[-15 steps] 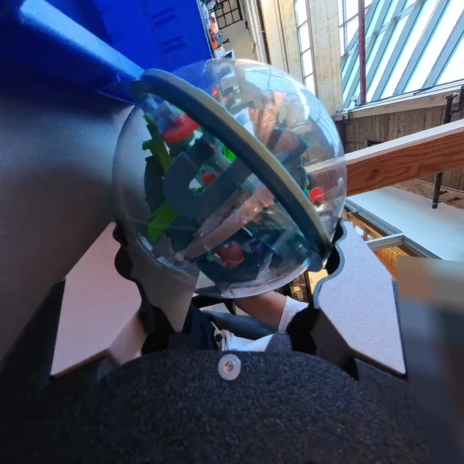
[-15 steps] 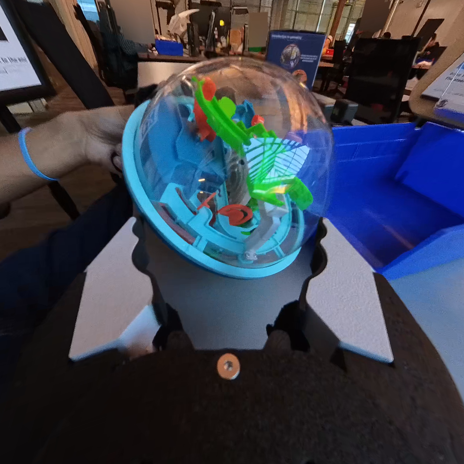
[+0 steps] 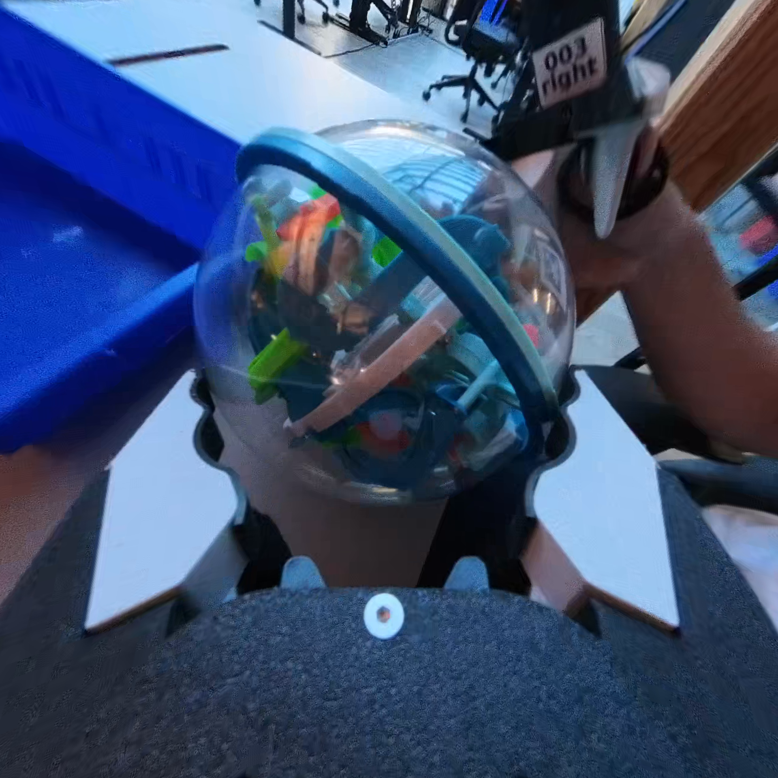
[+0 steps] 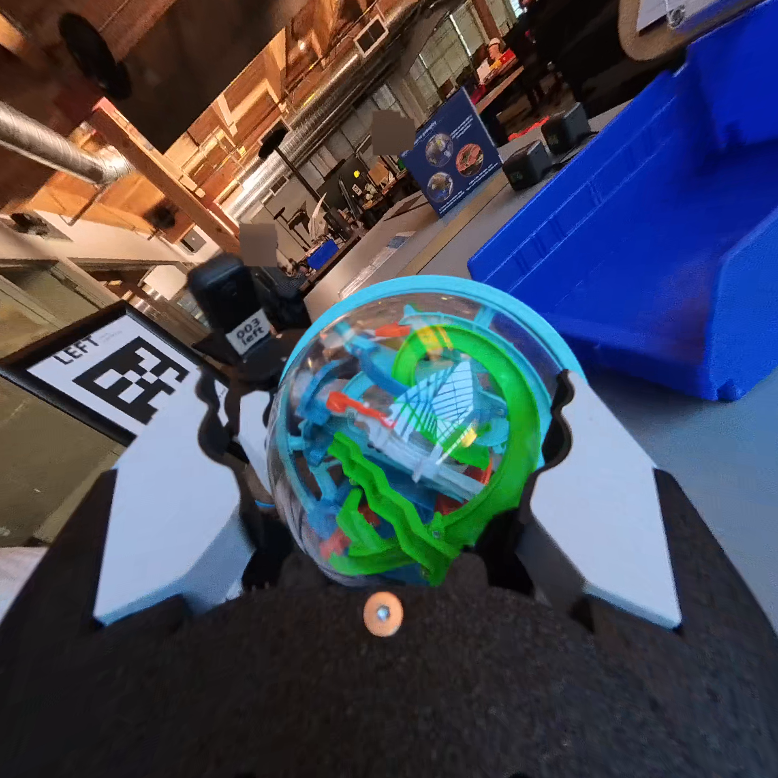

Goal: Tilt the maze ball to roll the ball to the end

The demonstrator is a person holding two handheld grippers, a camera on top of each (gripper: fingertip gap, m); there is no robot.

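Observation:
The maze ball (image 3: 379,315) is a clear sphere with a blue ring and green, blue and red tracks inside. My left gripper (image 3: 383,379) is shut on it, with a white finger on each side. My right gripper (image 4: 385,400) is shut on the same maze ball (image 4: 404,442) from the opposite side, and the ring runs over the ball's far top. A finger of the right gripper (image 3: 608,185) and a hand show behind the ball in the left wrist view. The left gripper's black body (image 4: 235,303) shows behind it in the right wrist view. I cannot make out the small rolling ball.
A blue bin (image 3: 84,252) lies close to the ball's left in the left wrist view, and it also shows at the right (image 4: 631,273) in the right wrist view. The grey table (image 4: 694,463) is below. Office chairs (image 3: 463,84) and desks stand far behind.
Both grippers have turned together with the maze ball. The left view now looks down at the table instead of up at windows. In the right view the ring has swung from bottom to top.

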